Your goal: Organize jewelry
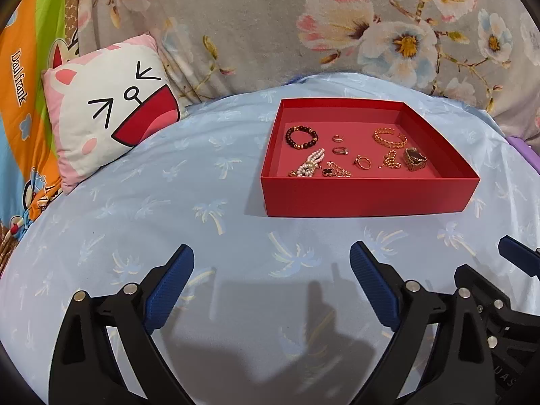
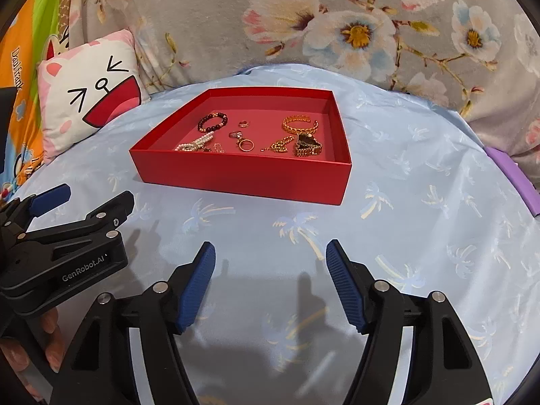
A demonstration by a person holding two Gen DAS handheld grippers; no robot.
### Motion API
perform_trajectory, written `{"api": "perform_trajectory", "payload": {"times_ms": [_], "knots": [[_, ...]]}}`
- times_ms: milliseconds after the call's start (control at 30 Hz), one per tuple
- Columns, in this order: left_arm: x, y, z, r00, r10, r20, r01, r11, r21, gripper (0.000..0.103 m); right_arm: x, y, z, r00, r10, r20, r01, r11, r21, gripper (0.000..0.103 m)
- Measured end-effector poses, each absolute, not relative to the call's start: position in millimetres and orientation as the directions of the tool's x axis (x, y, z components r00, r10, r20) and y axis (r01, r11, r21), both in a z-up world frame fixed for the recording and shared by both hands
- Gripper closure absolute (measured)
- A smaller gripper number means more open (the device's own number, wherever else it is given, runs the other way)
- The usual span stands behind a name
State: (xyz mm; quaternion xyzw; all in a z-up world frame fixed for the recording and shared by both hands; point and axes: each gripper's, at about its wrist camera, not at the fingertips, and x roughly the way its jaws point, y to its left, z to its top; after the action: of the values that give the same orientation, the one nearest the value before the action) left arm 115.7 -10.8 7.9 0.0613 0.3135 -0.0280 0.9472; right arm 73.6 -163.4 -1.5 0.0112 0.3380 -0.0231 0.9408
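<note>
A shallow red box point(image 1: 368, 195) point(image 2: 243, 175) sits on a light blue sheet and holds several pieces of jewelry: a dark bead bracelet point(image 1: 301, 137) point(image 2: 212, 122), a gold cuff point(image 1: 389, 137) point(image 2: 299, 125), a gold watch point(image 1: 414, 159) point(image 2: 307, 145), a pearl piece point(image 1: 310, 166) point(image 2: 195, 143), rings point(image 1: 362, 162) point(image 2: 246, 145) and a gold chain point(image 1: 389, 160) point(image 2: 280, 145). My left gripper point(image 1: 271, 260) is open and empty, short of the box. It also shows in the right wrist view point(image 2: 87, 197). My right gripper point(image 2: 271, 253) is open and empty, below the box.
A cat-face pillow point(image 1: 111, 111) point(image 2: 91, 94) lies left of the box. A grey floral blanket point(image 1: 270, 27) point(image 2: 236, 27) rises behind. A purple object point(image 2: 516, 175) sits at the right edge. Colourful cartoon fabric point(image 1: 23, 101) is far left.
</note>
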Motion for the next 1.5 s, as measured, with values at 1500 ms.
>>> {"api": "perform_trajectory", "payload": {"times_ms": [1500], "knots": [[114, -17, 2, 0.769, -0.024, -0.639, 0.119, 0.987, 0.105, 0.008, 67, -159, 4, 0.794, -0.113, -0.597, 0.111, 0.993, -0.04, 0.027]]}}
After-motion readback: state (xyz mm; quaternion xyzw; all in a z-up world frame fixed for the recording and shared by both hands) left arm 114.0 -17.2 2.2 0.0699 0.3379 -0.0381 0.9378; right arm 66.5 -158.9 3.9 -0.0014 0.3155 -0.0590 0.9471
